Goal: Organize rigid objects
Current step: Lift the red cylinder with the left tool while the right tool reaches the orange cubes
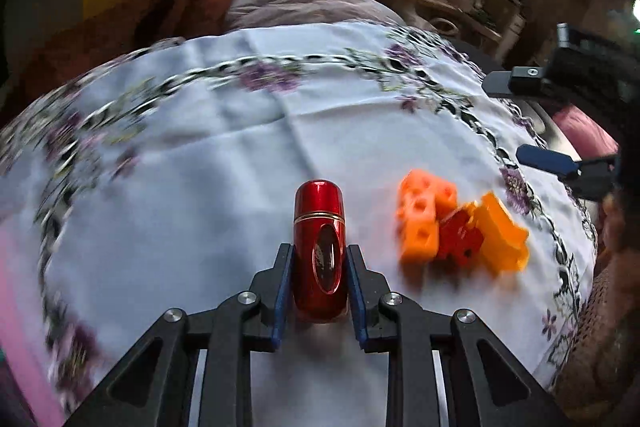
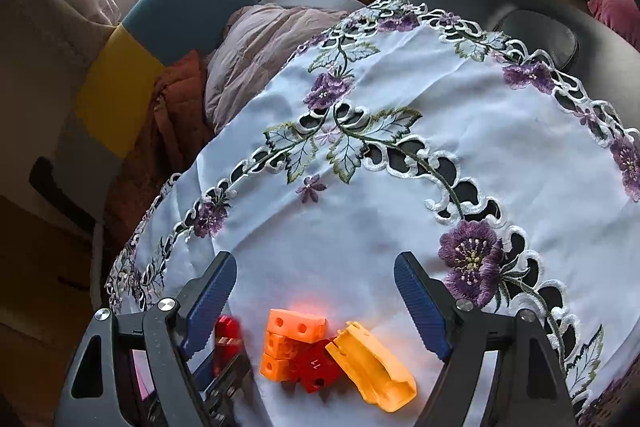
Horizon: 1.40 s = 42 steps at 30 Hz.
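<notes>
White embroidered cloth (image 2: 360, 227) with purple flowers covers the desk; the left hand-held gripper (image 1: 320, 259) is clamped on a red metallic capsule (image 1: 320, 247), which juts forward between its fingers; just to its right lie orange blocks (image 1: 424, 219), a red block (image 1: 460, 239) and a yellow piece (image 1: 500, 239), touching; the right hand-held gripper (image 2: 316, 279) hangs spread wide above this cluster; beyond the desk, bedding (image 2: 256, 47).

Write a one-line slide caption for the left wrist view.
Left gripper shut on a red bottle above the embroidered tablecloth, beside clustered orange and red blocks.
</notes>
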Available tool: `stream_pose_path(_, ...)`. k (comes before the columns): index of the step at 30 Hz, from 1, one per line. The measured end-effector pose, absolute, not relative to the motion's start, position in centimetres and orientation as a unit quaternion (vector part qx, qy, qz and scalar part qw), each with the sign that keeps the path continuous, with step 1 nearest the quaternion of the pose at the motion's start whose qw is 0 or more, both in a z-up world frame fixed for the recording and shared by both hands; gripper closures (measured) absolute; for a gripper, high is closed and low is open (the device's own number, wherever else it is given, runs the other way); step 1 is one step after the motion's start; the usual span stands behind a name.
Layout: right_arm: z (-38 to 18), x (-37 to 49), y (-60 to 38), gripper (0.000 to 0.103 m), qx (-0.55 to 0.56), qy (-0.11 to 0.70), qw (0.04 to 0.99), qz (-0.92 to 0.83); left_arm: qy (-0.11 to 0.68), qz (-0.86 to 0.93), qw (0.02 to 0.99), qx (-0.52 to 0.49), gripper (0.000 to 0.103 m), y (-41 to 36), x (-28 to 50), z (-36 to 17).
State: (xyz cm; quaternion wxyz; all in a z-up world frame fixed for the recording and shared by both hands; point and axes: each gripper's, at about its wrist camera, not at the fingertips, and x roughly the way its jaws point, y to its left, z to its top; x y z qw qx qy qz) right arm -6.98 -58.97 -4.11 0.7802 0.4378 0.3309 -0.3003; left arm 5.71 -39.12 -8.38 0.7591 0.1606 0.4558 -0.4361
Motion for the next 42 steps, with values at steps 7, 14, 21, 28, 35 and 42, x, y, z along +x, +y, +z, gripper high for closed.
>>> stream_pose_path(7, -4.9, -4.7, -57.6, 0.02, 0.42, 0.376, 0.788, -0.248, 0.403, -0.371, 0.824, 0.147, 0.077, -33.1, 3.5, -9.4)
stream_pose_path(14, -5.8, -3.1, -56.4, 0.02, 0.386, 0.416, 0.789, -0.236, 0.413, -0.374, 0.822, 0.118, 0.077, -32.4, 4.1, -9.6)
stream_pose_path(21, -6.9, -2.0, -56.2, 0.02, 0.358, 0.45, 0.779, -0.25, 0.415, -0.373, 0.823, 0.109, 0.077, -32.3, 4.2, -9.7)
stream_pose_path(28, -7.6, -1.1, -56.0, 0.02, 0.343, 0.47, 0.774, -0.252, 0.413, -0.37, 0.825, 0.104, 0.076, -32.2, 4.1, -9.8)
stream_pose_path(35, -7.9, -0.1, -55.1, 0.02, 0.322, 0.484, 0.779, -0.237, 0.415, -0.371, 0.825, 0.096, 0.076, -32.1, 4.2, -9.7)
stream_pose_path(42, -7.9, 0.7, -54.3, 0.019, 0.336, 0.478, 0.79, -0.185, 0.415, -0.371, 0.825, 0.096, 0.076, -32.0, 4.2, -9.7)
